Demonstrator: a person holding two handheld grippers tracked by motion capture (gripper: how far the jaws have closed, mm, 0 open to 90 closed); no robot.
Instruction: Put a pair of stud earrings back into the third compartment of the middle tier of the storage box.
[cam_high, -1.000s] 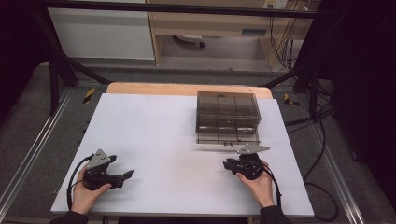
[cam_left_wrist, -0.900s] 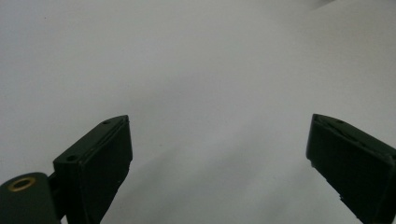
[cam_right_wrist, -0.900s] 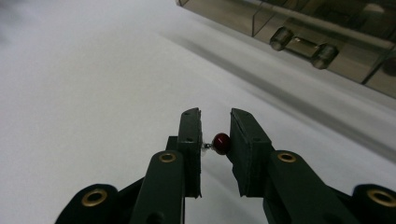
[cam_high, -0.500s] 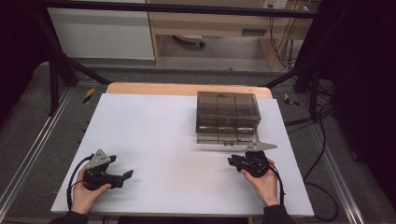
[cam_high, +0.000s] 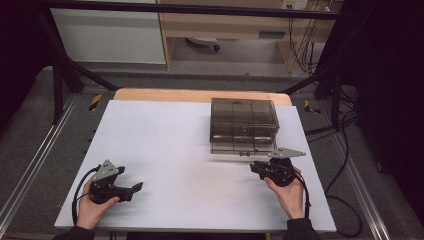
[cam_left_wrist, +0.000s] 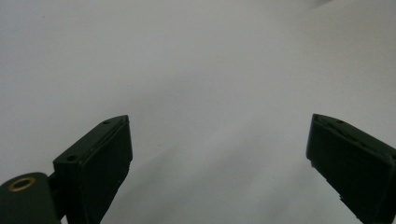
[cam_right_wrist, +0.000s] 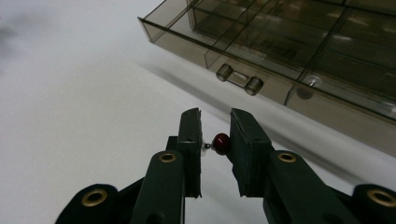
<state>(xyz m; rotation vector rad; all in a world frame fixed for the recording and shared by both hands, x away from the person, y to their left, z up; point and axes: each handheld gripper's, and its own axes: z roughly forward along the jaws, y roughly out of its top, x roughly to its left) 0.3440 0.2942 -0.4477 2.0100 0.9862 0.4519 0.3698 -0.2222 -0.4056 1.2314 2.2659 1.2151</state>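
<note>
Right tool (cam_right_wrist: 215, 122) clamps a red bead (cam_right_wrist: 221, 143) btwn its 2 jaws, near the smoky box (cam_right_wrist: 299, 46); left tool (cam_left_wrist: 217, 154) gapes.

organizer box (cam_right_wrist: 299, 51) cut off at frame edge, red bead (cam_right_wrist: 221, 143) partly hidden between fingers (cam_right_wrist: 191, 140)

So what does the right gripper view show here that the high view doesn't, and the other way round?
Right gripper view: a small dark-red bead on a thin pin, pinched between the right gripper's nearly closed jaws, and a clip-like handle on the front of the smoky clear organizer box, whose drawer stands partly out.

High view: the left gripper, open and resting low on the white table, and the person's hands.

Both: the right gripper, the compartmented box and the white table.
</note>
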